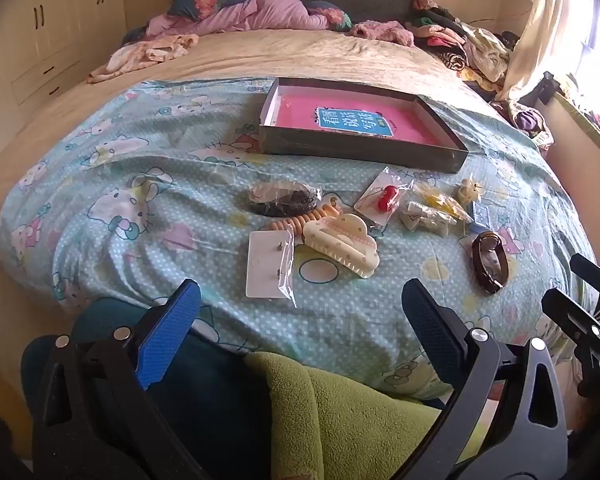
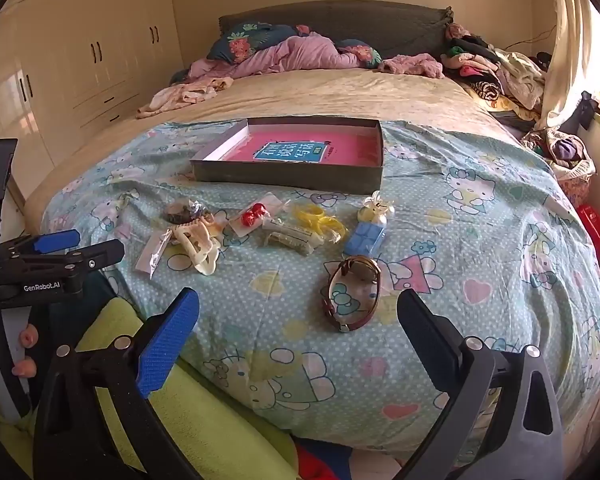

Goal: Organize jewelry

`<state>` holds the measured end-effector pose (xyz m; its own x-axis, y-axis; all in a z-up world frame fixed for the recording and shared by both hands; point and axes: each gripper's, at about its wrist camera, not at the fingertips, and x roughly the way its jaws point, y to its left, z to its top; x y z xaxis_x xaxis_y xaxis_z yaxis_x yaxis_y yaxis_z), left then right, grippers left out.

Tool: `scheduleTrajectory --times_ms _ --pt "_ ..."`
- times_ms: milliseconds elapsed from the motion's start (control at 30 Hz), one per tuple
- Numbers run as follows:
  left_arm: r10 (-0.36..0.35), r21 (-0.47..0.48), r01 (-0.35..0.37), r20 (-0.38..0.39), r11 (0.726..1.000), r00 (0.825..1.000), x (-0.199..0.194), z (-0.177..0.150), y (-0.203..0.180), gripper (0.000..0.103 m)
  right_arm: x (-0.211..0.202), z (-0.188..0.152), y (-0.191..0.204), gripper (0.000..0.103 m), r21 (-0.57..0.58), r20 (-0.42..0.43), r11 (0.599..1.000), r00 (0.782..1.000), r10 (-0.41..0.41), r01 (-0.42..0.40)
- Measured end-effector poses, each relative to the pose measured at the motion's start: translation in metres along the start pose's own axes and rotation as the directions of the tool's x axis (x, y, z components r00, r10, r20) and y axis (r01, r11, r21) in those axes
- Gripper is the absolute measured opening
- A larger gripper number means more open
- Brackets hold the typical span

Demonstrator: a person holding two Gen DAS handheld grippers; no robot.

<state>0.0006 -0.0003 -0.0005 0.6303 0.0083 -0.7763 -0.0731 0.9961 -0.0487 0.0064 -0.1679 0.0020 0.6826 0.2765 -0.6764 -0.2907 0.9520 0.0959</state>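
Jewelry lies in a loose row on the Hello Kitty quilt: a cream cloud hair claw [image 1: 342, 242] [image 2: 198, 246], a white earring card in plastic [image 1: 270, 264], a dark bagged item [image 1: 282, 198], red earrings on a card [image 1: 389, 197] [image 2: 254, 214], yellow bagged pieces [image 2: 320, 218], a blue card with a white flower [image 2: 370, 232], and a brown watch [image 1: 490, 262] [image 2: 352, 292]. Behind them sits an open grey box [image 1: 380, 158] [image 2: 292, 178] with a pink book inside. My left gripper [image 1: 300, 316] is open, short of the claw. My right gripper [image 2: 298, 320] is open, just short of the watch.
Green and teal cloth [image 1: 340, 412] lies under the grippers at the bed's front edge. Piled clothes [image 2: 496, 68] and pink bedding [image 2: 292, 56] lie at the head of the bed. Cupboards [image 2: 80, 64] stand to the left, a curtained window to the right.
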Motion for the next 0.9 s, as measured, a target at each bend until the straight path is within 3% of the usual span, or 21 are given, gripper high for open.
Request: scheduleTrajectory --times_ms 900 --pt "-0.003 0.003 0.003 0.026 1.0 1.0 -0.004 0.004 0.002 0.094 0.001 -0.001 0.008 0.099 -0.023 0.005 1.0 1.0 0.019 -0.019"
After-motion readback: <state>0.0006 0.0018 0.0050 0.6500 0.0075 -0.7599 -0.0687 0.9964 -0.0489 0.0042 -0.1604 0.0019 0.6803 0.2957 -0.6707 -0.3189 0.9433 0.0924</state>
